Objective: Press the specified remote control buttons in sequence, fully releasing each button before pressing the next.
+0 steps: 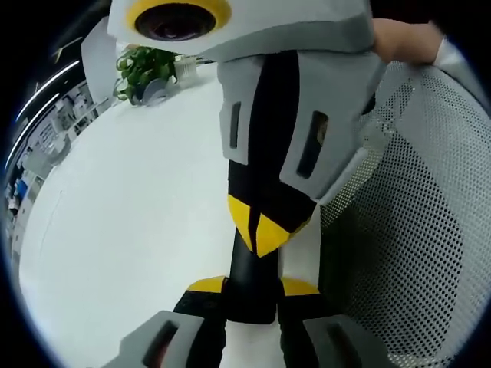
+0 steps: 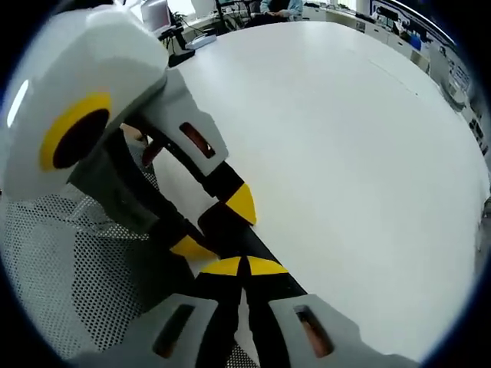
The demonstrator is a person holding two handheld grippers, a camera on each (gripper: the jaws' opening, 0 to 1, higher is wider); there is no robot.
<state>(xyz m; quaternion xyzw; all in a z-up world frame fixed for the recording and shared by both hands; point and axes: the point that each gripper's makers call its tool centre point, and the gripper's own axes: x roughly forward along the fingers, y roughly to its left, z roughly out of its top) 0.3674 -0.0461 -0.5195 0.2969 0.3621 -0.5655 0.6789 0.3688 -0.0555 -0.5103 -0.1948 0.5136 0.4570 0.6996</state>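
Observation:
A slim black remote control (image 1: 249,268) is clamped edge-on between the yellow-tipped jaws of my left gripper (image 1: 252,287). My right gripper (image 1: 261,230) comes down from the top of the left gripper view, shut, with its yellow tips resting on the remote. In the right gripper view my right gripper (image 2: 245,267) has its tips together on the remote control (image 2: 261,247), and my left gripper (image 2: 216,226) reaches in from the left, shut on it. The buttons are hidden.
A white table (image 1: 130,215) spreads under both grippers. A grey mesh chair (image 1: 430,230) stands close beside them, the mesh chair (image 2: 69,261) also showing. A potted plant (image 1: 142,69) sits at the table's far edge. A hand (image 1: 406,38) holds the right gripper.

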